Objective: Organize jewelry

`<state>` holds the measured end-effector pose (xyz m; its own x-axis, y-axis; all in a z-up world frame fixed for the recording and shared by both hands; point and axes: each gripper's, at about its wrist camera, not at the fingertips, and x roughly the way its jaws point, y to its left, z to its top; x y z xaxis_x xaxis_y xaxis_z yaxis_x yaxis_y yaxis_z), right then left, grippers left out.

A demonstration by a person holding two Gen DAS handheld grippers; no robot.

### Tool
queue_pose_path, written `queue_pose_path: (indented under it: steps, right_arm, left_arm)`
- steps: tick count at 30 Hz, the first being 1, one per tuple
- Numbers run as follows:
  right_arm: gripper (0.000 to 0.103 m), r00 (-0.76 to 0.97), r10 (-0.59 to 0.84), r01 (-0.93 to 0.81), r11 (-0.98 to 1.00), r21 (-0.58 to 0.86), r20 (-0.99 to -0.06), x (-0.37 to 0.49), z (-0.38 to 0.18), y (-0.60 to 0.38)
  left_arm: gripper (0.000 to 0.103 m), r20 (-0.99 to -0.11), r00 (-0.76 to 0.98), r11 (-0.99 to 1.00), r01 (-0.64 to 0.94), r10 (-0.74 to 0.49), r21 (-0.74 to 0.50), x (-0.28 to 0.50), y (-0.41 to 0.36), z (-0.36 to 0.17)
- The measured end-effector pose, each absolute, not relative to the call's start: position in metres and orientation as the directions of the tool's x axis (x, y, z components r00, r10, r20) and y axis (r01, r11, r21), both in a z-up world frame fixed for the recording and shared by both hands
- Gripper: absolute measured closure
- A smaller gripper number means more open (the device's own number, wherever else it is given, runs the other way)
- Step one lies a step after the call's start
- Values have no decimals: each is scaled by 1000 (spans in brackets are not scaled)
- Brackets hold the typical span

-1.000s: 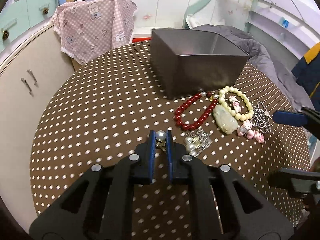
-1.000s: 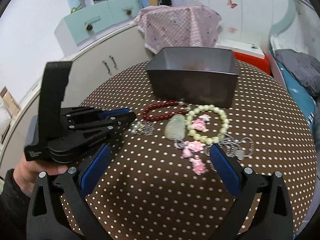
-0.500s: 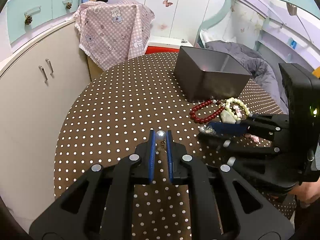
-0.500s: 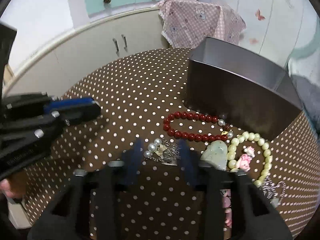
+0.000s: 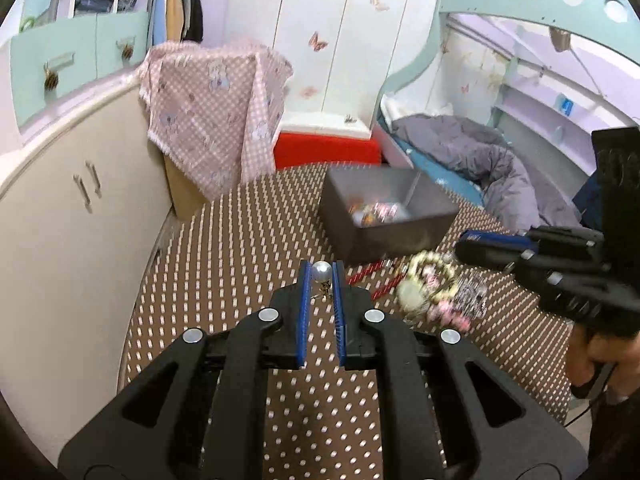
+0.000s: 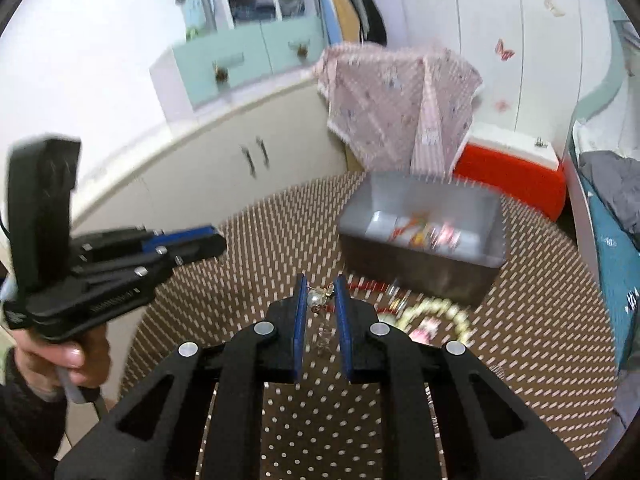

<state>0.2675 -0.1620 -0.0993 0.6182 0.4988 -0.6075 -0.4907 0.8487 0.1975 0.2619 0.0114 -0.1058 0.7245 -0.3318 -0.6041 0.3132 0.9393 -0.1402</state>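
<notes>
1. Two grippers, each clamped on a small piece: my left gripper (image 5: 321, 276) pinches a pearl earring (image 5: 322, 271) at its blue fingertips, centre of the left wrist frame, and my right gripper (image 6: 320, 290) grips a second pearl earring (image 6: 318, 298) with a bit of gold wire showing above it.

2. Ahead of both tools, the grey box (image 5: 434, 212) sits on the dotted brown table (image 5: 240, 248); in the left view it lies up and right of my tips, in the right view up and right as well (image 6: 420, 268). Colourful pieces, blurred, already lie inside.

3. Judging by the frames, the right gripper looks the nearer of the two to the box's open top, so its drop seems the shorter reach; both must clear the near wall first.

4. Loose on the table at the box's foot: a red bead bracelet (image 5: 366, 276), a pale bead bracelet (image 5: 432, 276) and pink charms, motion-blurred.
</notes>
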Motion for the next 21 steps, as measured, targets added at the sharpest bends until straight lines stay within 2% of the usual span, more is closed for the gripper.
queue_pose_path:
  steps: [4, 8, 12, 16, 21]
  right_arm:
    - [91, 622, 520, -498, 840, 218, -585, 270, -81, -176]
    - [91, 582, 546, -524, 818, 235, -603, 263, -91, -171]
    - [90, 509, 553, -543, 801, 253, -660, 249, -123, -155]
    - [89, 464, 448, -530, 832, 166, -764, 236, -166, -143]
    - [88, 462, 436, -488, 852, 189, -773, 230, -178, -161]
  left_arm:
    - [92, -584, 740, 938, 323, -334, -126, 263, 5, -95]
    - [92, -588, 737, 937, 329, -332, -117, 259, 1, -98]
    - [92, -605, 725, 938, 327, -330, -119, 256, 1, -106]
    - [92, -621, 712, 938, 324, -328, -124, 252, -1, -113]
    - [92, -634, 701, 938, 321, -327, -128, 248, 0, -118]
